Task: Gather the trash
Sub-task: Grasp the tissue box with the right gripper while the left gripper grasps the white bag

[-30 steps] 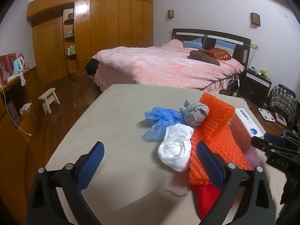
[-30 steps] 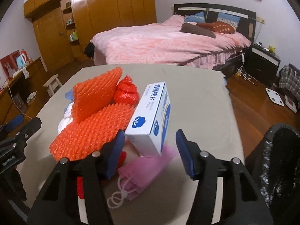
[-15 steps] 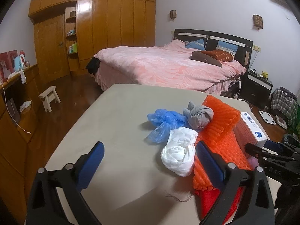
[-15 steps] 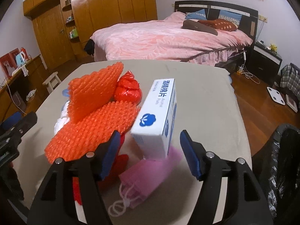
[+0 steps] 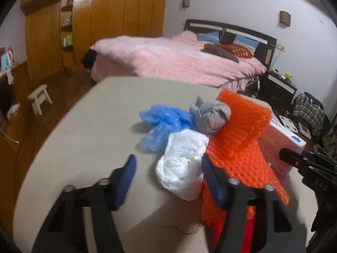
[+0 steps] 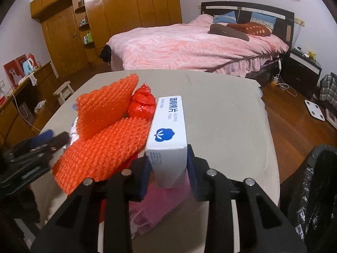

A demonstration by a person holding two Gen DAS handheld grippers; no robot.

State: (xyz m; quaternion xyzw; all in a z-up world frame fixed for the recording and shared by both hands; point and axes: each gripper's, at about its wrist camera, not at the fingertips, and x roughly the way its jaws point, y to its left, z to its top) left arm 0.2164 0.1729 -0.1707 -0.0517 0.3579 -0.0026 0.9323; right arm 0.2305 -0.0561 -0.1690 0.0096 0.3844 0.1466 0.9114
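- Left wrist view: the left gripper hangs low over the table, its jaws closing, blue pads about half apart. The white bag lies between them, nearer the right pad, though the blur hides whether that pad touches it; the left pad is clear of it.
- Just beyond the white bag sit a blue bag and a grey wad, the wad leaning on the orange mesh.
- At the right edge, the box shows behind the mesh, with the right gripper's black fingers in front of it.
- Right wrist view: the right gripper is closing on the box, and both pads are already against its sides. The box stands tilted on its end over a pink mask.
- Left of the box spreads the orange mesh, with a red bag behind it.
- A black bin bag gapes at the right, off the table's edge.
- The left gripper is a dark blur at far left.
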